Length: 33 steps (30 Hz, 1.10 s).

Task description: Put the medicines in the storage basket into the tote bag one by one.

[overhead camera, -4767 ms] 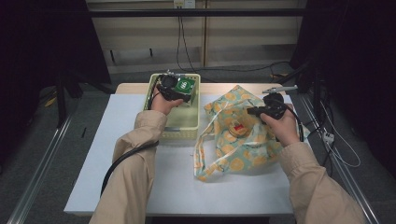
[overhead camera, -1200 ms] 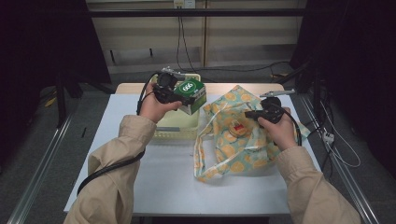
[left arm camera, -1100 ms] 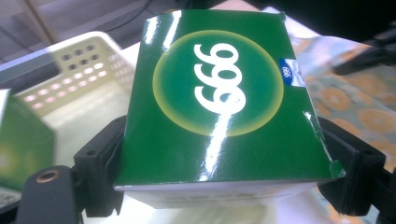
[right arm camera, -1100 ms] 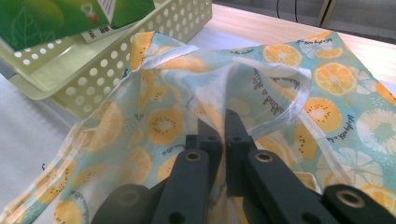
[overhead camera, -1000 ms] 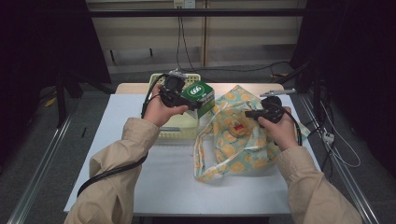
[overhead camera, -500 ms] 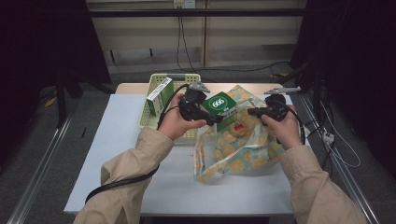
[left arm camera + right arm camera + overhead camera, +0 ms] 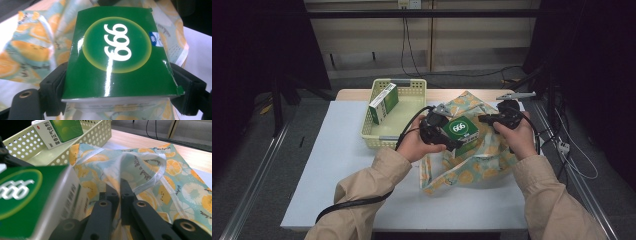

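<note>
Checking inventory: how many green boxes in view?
2. One green box is clamped in the left gripper over the patterned bag; the other box leans in the basket. The bag may hide more.

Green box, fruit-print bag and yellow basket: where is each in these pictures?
green box [image 7: 117, 50]: left gripper view, on its white-numbered top face.
fruit-print bag [image 7: 175, 170]: right gripper view, on an orange-slice print.
yellow basket [image 7: 404, 84]: high view, on its far rim.

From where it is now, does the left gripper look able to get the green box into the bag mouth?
Probably yes. The left gripper holds the green box right over the fruit-print bag, and the right gripper pinches the bag's edge up; nothing stands between.
</note>
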Motion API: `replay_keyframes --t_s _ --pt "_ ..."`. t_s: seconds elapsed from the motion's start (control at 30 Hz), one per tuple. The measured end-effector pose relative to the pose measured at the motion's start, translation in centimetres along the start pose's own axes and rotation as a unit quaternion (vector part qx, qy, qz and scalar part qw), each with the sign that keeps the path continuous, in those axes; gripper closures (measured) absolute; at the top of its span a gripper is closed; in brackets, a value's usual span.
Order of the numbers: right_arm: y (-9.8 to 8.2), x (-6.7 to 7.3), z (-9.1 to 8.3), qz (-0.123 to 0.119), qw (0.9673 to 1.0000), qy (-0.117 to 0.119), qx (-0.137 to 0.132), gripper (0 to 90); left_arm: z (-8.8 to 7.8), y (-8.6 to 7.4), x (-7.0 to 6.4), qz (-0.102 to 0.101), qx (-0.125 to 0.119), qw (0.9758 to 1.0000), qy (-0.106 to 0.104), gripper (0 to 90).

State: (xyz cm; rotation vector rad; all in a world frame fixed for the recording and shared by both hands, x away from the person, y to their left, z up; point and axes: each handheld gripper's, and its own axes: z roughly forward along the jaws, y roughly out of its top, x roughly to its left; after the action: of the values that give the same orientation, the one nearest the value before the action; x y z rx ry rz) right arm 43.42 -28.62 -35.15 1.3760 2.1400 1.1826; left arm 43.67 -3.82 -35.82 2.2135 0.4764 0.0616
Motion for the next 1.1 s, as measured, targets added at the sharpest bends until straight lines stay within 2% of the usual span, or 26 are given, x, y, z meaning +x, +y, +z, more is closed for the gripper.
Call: replay_keyframes --t_s 0.13,0.23,0.37,0.6,0.83,0.87,0.9,0.93,1.1 --pt "0.3 -0.1 -0.3 0.001 1.0000 0.000 -0.008 88.9 1.0 -0.2 -0.3 -0.002 0.000 1.0000 -0.006 16.0" --pt "0.4 0.0 -0.5 -0.003 1.0000 -0.001 -0.007 88.9 1.7 -0.2 -0.6 0.007 0.007 0.9999 -0.003 16.0" --pt "0.4 0.0 -0.6 -0.001 1.0000 -0.001 -0.009 88.9 2.5 -0.3 -0.7 0.007 0.009 0.9999 -0.008 16.0" --pt "0.3 0.1 -0.7 -0.003 1.0000 0.000 -0.008 88.9 3.3 -0.6 -1.0 0.009 0.010 0.9998 -0.014 16.0" --pt "0.1 -0.4 -0.5 0.000 1.0000 -0.007 -0.004 88.9 4.1 -0.7 -1.3 0.009 0.012 0.9997 -0.018 16.0" --pt "0.0 -0.5 -0.3 0.000 1.0000 -0.009 -0.002 88.9 4.1 -0.7 -1.4 0.010 0.014 0.9997 -0.017 16.0" --pt "-0.1 -0.7 -0.2 0.001 0.9999 -0.011 0.002 88.9 4.1 -0.6 -1.6 0.013 0.021 0.9997 0.002 16.0" --pt "-0.2 -0.9 -0.1 0.002 0.9999 -0.014 0.005 88.9 4.4 -0.7 -1.4 0.011 0.012 0.9997 -0.018 16.0" --pt "-0.6 -1.5 0.4 0.010 0.9997 -0.022 0.009 88.9 5.0 -0.6 -1.5 0.009 0.015 0.9996 -0.020 16.0"
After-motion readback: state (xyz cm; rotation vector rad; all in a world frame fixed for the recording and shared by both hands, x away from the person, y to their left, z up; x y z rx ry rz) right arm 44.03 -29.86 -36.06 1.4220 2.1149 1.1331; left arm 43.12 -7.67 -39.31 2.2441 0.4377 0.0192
